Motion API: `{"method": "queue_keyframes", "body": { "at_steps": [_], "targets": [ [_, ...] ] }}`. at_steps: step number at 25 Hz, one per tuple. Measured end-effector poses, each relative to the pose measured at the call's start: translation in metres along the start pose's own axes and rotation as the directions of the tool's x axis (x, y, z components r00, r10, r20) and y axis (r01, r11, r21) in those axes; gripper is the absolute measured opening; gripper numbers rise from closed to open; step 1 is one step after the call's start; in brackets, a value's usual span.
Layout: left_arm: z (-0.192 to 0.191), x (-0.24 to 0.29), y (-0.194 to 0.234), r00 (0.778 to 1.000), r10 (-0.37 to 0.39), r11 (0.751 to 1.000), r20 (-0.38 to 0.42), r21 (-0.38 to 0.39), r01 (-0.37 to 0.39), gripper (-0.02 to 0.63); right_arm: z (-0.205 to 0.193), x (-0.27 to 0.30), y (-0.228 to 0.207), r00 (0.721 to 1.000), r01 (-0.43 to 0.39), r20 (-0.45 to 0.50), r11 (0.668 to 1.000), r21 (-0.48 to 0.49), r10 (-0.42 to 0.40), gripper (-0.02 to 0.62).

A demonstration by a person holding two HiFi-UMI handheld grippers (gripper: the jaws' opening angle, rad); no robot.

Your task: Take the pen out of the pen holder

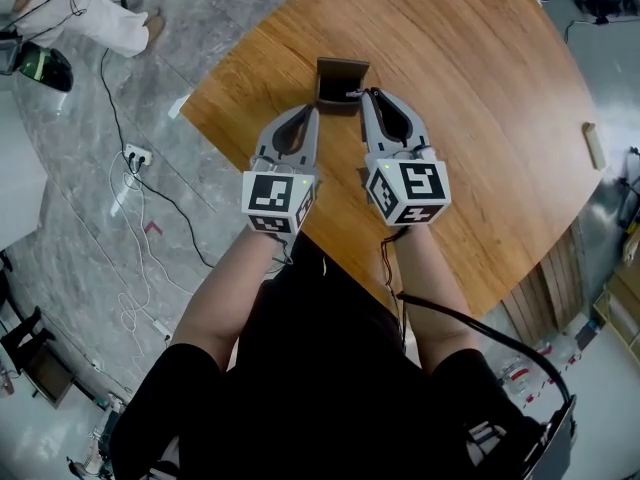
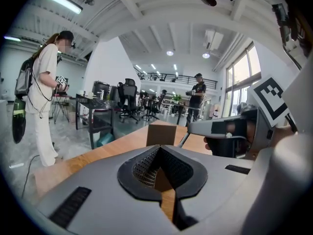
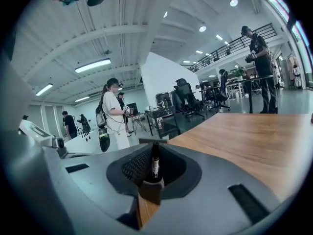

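A brown box-shaped pen holder (image 1: 335, 68) stands on the round wooden table (image 1: 480, 118), near its far-left edge. My right gripper (image 1: 365, 96) is at the holder's right rim, shut on a dark pen (image 1: 352, 95) that slants down toward the box. In the right gripper view the black pen (image 3: 155, 163), with a white label, stands between the jaws of the gripper (image 3: 149, 195). The holder's top edge (image 3: 146, 141) shows just behind it. My left gripper (image 1: 308, 113) is shut on nothing, just left of the holder. From the left gripper (image 2: 166, 199) I see the box (image 2: 161, 133) ahead.
A small wooden block (image 1: 594, 146) lies near the table's right edge. Cables and a power strip (image 1: 135, 156) lie on the grey floor to the left. A person in white (image 2: 44, 102) stands beyond the table's left side. Desks and chairs stand further back.
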State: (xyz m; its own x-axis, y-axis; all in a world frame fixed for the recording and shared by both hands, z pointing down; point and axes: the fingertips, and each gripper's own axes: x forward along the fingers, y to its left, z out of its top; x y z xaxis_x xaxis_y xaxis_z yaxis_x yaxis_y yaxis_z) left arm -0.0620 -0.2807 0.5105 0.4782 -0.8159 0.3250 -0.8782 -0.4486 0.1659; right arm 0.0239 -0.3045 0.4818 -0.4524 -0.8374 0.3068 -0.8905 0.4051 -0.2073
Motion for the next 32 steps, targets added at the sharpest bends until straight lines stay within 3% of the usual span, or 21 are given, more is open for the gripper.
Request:
{"method": "queue_keyframes", "body": {
  "at_steps": [8, 12, 24, 32],
  "targets": [
    [0.025, -0.014, -0.007, 0.999, 0.021, 1.000, 0.029, 0.023, -0.021, 0.000, 0.071, -0.034, 0.013, 0.991, 0.002, 0.131, 0.999, -0.051, 0.005, 0.040],
    [0.030, -0.013, -0.006, 0.999, 0.026, 0.999, 0.036, 0.020, -0.027, 0.000, 0.080, -0.037, 0.010, 0.990, 0.011, 0.143, 0.999, -0.052, -0.004, 0.040],
    [-0.003, 0.007, 0.005, 1.000, 0.028, 1.000, -0.007, 0.002, -0.028, 0.000, -0.009, 0.007, -0.004, 1.000, 0.018, 0.009, 1.000, -0.018, -0.018, 0.040],
    [-0.013, 0.007, 0.014, 0.999, 0.047, 0.999, -0.016, -0.012, -0.047, 0.000, -0.043, 0.010, -0.002, 0.999, 0.021, -0.037, 0.999, -0.035, -0.023, 0.040]
  ]
}}
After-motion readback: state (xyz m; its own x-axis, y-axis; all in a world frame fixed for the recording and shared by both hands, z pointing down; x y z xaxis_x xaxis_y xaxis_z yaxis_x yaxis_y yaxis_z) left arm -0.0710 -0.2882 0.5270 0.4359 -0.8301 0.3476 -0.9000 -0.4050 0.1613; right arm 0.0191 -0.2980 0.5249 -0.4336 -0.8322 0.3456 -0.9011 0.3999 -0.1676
